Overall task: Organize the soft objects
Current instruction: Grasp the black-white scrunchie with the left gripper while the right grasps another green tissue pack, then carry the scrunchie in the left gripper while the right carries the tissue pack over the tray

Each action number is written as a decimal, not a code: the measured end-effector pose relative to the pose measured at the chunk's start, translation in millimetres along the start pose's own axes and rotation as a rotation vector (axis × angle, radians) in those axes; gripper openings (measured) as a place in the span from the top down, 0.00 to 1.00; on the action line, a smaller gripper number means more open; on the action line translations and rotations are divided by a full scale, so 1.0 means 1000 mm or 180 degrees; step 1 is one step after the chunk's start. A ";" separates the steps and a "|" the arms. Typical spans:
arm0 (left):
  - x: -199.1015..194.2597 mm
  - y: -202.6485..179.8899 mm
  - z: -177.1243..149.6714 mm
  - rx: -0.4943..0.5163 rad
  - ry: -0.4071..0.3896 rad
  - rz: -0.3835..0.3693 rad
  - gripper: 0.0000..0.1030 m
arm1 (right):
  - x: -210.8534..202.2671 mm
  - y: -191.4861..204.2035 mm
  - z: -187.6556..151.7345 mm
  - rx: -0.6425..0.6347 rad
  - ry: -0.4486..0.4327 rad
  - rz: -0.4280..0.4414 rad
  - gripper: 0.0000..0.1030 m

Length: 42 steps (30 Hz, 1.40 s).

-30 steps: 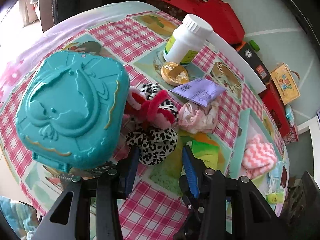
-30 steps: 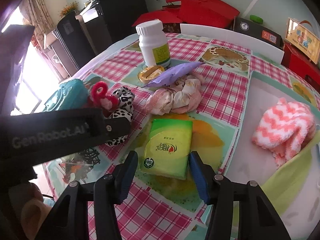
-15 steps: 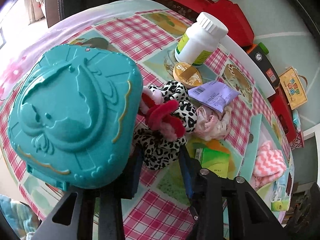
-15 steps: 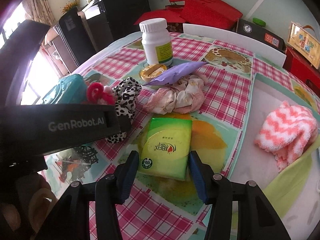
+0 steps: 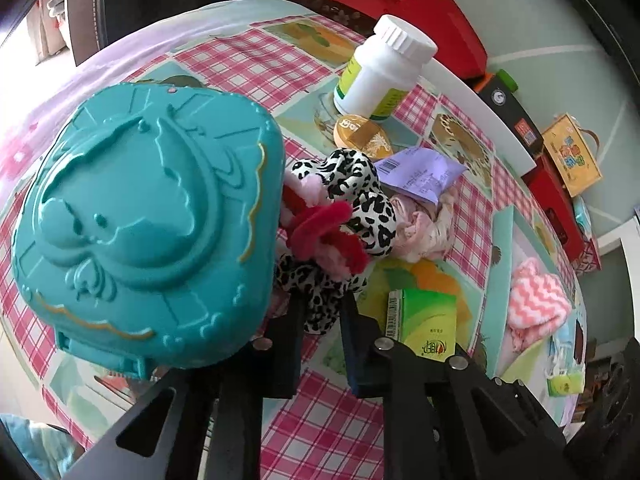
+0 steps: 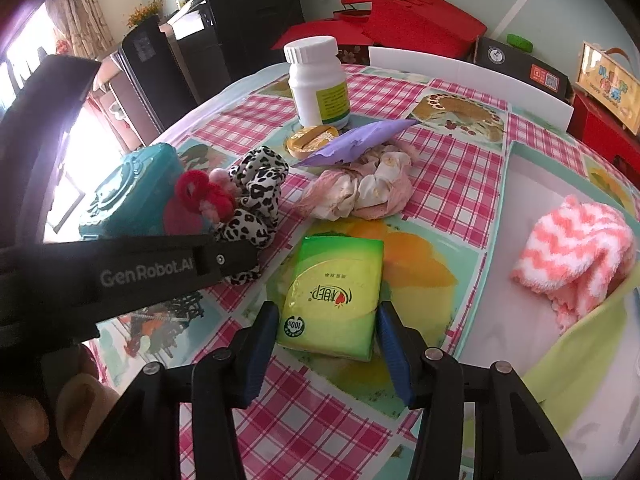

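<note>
A: What is the left gripper [image 5: 320, 316] doing right now?

B: Its jaws have just been closing, and they are pinching the lower fold of the leopard-print scrunchie [image 5: 352, 216] at the centre of the left wrist frame. The cloth is bunching between the blue pads, so I am reading it as a clenched grip on fabric.

A: How is that scrunchie going to behave?

B: It is looking very light, limp and stretchy. A red and pink fuzzy scrunchie [image 5: 328, 232] is lying tangled on top of it, touching it, so I am guessing the two may lift together. Taking the thick gathered roll, as now, seems better than a loose edge, which could slide out.

A: Anything crowding it?

B: The teal plastic case [image 5: 148, 224] is sitting hard against it on the left side of the frame. That case is rigid, so the left finger is working in a tight gap.

A: And the right gripper [image 6: 328, 340]?

B: It is standing unclenched at the bottom centre of its own frame, with the green tissue pack [image 6: 336, 296] lying between the pads but not visibly squeezed. The pack is looking soft with a slick wrapper, so gripping across its short sides should be holding best.

A: Where might things be going?

B: Possibly toward the white tray [image 6: 532, 184] at the right of the frame, where a pink chevron sock [image 6: 576, 248] is already resting.
</note>
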<state>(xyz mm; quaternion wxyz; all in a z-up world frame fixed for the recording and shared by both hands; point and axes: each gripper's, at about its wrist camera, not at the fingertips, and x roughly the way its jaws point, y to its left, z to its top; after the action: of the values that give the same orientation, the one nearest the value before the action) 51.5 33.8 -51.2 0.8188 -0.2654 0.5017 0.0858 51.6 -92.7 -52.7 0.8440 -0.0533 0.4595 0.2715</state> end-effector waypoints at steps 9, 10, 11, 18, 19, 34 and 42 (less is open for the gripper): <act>-0.001 -0.006 -0.001 0.0132 0.0043 -0.0155 0.94 | -0.008 -0.004 -0.003 0.0096 -0.0039 0.0042 0.48; -0.001 -0.007 -0.001 0.0151 0.0035 -0.0169 0.94 | -0.009 -0.005 -0.003 0.0107 -0.0046 0.0041 0.48; -0.002 -0.007 0.000 0.0163 0.0027 -0.0175 0.94 | -0.010 -0.006 -0.003 0.0120 -0.0050 0.0044 0.48; -0.006 -0.012 0.001 0.0208 0.0007 -0.0249 0.95 | -0.018 -0.014 -0.003 0.0226 -0.0122 0.0046 0.48; -0.009 -0.012 0.001 0.0224 -0.0010 -0.0269 0.95 | -0.020 -0.015 -0.003 0.0234 -0.0137 0.0046 0.48; -0.064 -0.033 0.007 0.0505 -0.0342 -0.0461 0.95 | -0.061 -0.017 0.001 0.0337 -0.0461 0.0013 0.48; -0.090 -0.055 0.003 0.0725 -0.0462 -0.0570 0.95 | -0.097 -0.032 -0.003 0.0491 -0.0683 -0.0177 0.48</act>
<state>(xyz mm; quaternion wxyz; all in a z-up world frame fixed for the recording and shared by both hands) 33.3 0.0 47.1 0.8821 -0.2076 0.4221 -0.0260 24.1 -160.7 18.8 0.8971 0.0283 0.3845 0.2160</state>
